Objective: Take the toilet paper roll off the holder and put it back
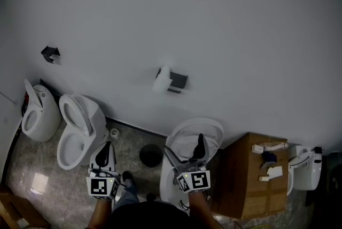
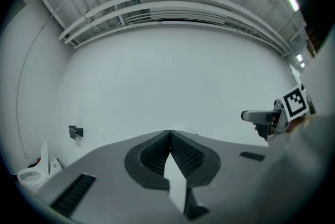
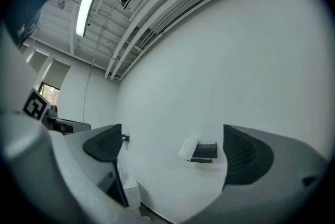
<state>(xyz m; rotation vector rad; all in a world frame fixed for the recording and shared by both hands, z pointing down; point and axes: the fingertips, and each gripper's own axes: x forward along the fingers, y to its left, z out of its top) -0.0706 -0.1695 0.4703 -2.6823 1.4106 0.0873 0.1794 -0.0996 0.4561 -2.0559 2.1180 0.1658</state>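
A white toilet paper roll (image 1: pixel 162 79) hangs on a black holder (image 1: pixel 178 81) fixed to the white wall, well ahead of both grippers. In the right gripper view the roll (image 3: pixel 187 148) and its holder (image 3: pixel 205 151) show between the spread jaws, still far off. My right gripper (image 1: pixel 185 152) is open and holds nothing. Over to the left, my left gripper (image 1: pixel 108 146) is shut with its jaw tips touching and nothing between them (image 2: pixel 169 133). Its view faces bare wall, and the roll does not appear there.
A second black holder (image 1: pixel 50 54), with no roll on it, is on the wall at left. Toilets (image 1: pixel 80 129) (image 1: pixel 38 113) (image 1: pixel 193 139) stand along the wall below. A cardboard box (image 1: pixel 251 177) with small items is at right, and a dark round object (image 1: pixel 150 155) lies on the floor.
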